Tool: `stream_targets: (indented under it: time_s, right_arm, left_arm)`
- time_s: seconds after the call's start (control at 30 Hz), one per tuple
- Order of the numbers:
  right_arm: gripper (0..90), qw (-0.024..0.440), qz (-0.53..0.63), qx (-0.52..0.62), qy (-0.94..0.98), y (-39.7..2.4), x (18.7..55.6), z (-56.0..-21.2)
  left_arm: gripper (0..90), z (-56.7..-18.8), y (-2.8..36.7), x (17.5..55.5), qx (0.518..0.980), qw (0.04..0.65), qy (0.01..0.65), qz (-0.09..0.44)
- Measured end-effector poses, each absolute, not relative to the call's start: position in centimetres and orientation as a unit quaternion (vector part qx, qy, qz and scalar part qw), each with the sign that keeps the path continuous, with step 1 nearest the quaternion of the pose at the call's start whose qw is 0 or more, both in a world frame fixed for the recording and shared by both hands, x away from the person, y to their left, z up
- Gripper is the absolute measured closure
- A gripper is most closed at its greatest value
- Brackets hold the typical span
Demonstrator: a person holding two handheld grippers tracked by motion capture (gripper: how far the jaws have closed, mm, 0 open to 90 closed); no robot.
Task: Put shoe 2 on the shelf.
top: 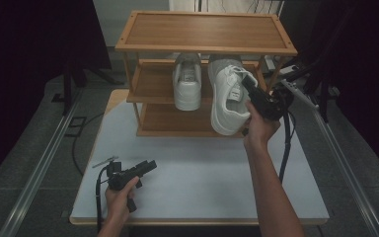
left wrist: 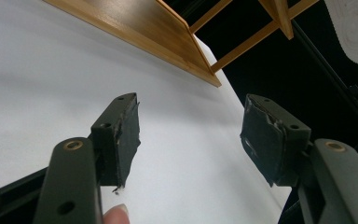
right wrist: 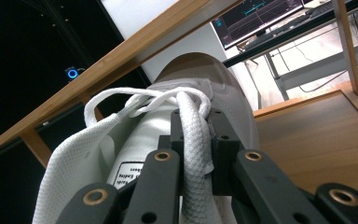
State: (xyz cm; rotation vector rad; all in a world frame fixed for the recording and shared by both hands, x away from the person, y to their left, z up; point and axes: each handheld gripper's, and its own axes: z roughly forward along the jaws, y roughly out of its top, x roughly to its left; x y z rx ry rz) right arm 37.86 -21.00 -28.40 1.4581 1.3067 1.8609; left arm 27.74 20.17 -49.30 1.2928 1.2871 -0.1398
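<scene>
A wooden three-tier shoe rack stands at the back of the white table. One white sneaker sits heel-out on the middle shelf. A second white sneaker hangs tilted in front of the rack's right side, held by my right gripper. In the right gripper view that gripper is shut on the sneaker's tongue and laces. My left gripper rests near the table's front left, and in the left gripper view it stands open with nothing between its fingers.
The rack's bottom shelf and top shelf are bare. A monitor and desk show behind the rack in the right gripper view. Dark floor and metal rails flank the table.
</scene>
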Motion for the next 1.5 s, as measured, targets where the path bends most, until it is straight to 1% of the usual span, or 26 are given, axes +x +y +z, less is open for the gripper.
stream_targets:
  time_s: [0.3, 0.63, 1.13, 1.3, 1.5]
  right_arm:
    - [82.8, 0.229, 0.655, 0.550, 0.464, -20.0, 40.3, -28.3]
    - [82.7, 0.229, 0.645, 0.565, 0.461, -19.3, 42.5, -28.6]
    - [82.6, 0.240, 0.638, 0.576, 0.451, -19.0, 44.2, -29.1]
    - [82.6, 0.234, 0.635, 0.583, 0.449, -18.7, 44.8, -29.4]
    - [82.5, 0.240, 0.632, 0.583, 0.451, -18.3, 45.5, -29.4]
  left_arm:
    - [36.7, -49.3, 20.1, 27.7, 0.561, 0.611, 0.556, -0.060]
    - [36.8, -49.4, 20.1, 27.8, 0.562, 0.608, 0.557, -0.061]
    - [36.8, -49.4, 20.0, 27.7, 0.561, 0.610, 0.556, -0.063]
    - [36.8, -49.4, 20.0, 27.7, 0.561, 0.610, 0.556, -0.064]
    - [36.9, -49.5, 20.0, 27.7, 0.561, 0.609, 0.557, -0.064]
